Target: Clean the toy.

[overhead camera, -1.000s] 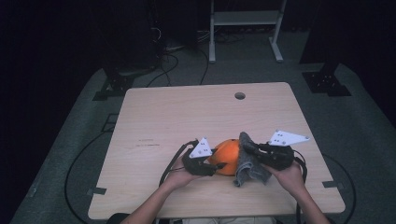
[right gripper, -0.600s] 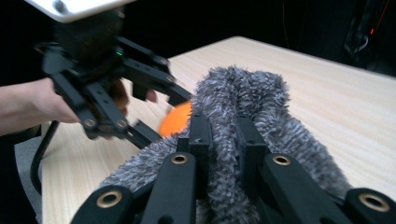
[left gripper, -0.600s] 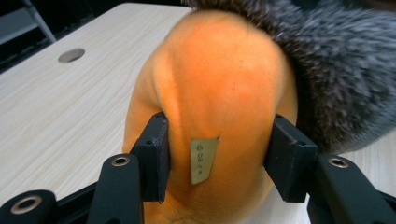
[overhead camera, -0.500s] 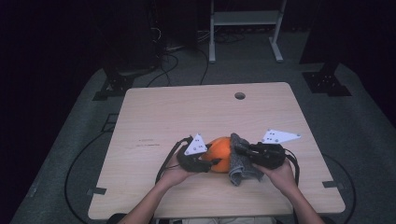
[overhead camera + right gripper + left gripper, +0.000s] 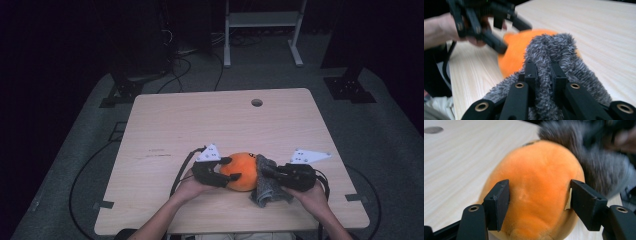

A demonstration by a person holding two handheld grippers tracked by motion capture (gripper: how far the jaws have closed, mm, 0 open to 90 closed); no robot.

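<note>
High view showed the orange plush toy point(image 5: 243, 171) lying crosswise on the worktop point(image 5: 200, 130); the left hand-held gripper point(image 5: 231, 168), its jaws just opening, straddled it, while the right hand-held gripper point(image 5: 264, 170) clenched the grey cloth point(image 5: 266, 189).

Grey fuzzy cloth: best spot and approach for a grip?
Judging by its pose, grip the grey fuzzy cloth on the raised fold at its right side, coming in level from the right, away from the orange plush ball it leans on. The pile bunches thick there, so pads bite easily. The right tool already pinches that fold.
</note>
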